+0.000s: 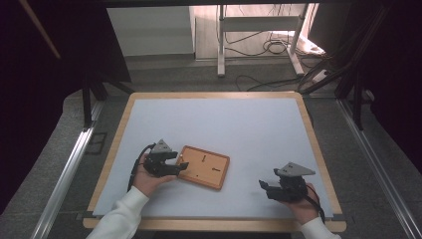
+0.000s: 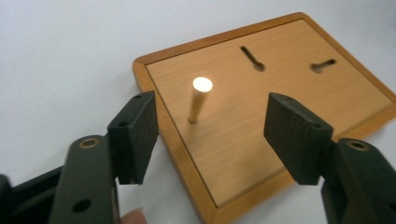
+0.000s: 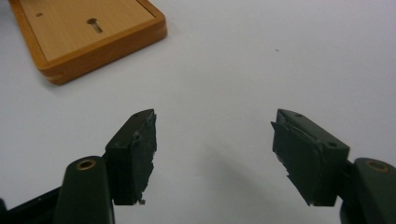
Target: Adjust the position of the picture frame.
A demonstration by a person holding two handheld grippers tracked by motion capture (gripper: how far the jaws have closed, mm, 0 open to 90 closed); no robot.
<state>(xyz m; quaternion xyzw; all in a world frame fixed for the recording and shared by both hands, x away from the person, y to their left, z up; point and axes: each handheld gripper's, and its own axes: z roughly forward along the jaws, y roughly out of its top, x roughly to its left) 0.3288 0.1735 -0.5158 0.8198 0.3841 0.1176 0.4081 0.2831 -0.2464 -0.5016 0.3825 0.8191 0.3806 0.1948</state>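
Standing upright: peg (image 2: 198, 100) in board (image 2: 261, 116) | left tongs (image 2: 212, 133) wide | right tongs (image 3: 215, 156) wide

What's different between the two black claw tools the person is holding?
The left gripper sits at the edge of the wooden board, its open jaws either side of the upright peg without touching it; the right gripper sits apart over bare table, nothing between its jaws. The right gripper's pads look ragged; the left gripper's pads look clean. Both are open.
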